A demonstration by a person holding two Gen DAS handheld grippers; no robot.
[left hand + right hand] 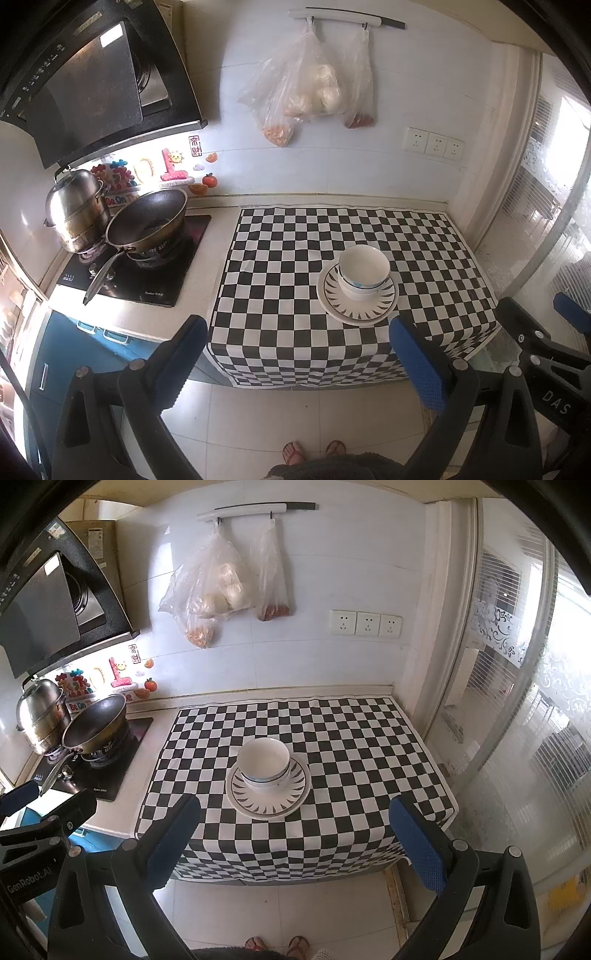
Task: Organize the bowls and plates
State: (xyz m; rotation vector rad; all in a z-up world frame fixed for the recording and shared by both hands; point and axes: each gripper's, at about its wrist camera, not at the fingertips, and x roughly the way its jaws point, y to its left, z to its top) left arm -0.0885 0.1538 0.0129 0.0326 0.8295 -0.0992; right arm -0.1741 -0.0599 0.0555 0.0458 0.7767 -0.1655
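- Bowls (364,275) (264,762): white, stacked, nested upright on the plates, on the checkered cloth (295,251) (351,746).
- Plates (357,301) (268,790): white with dark spoke pattern, stacked flat under the bowls.
- Left side of the counter: steel pot (75,210) (40,716) and dark wok (147,221) (96,725) on the stove (136,273).
- Left gripper (299,339): jaws wide, holding nothing, near the counter's front edge; stack ahead and toward its right finger, apart.
- Right gripper (295,823): jaws wide, holding nothing; stack ahead between its fingers, slightly left of centre, not touching.
- Plastic bags (310,85) (225,587) hang on the wall above.
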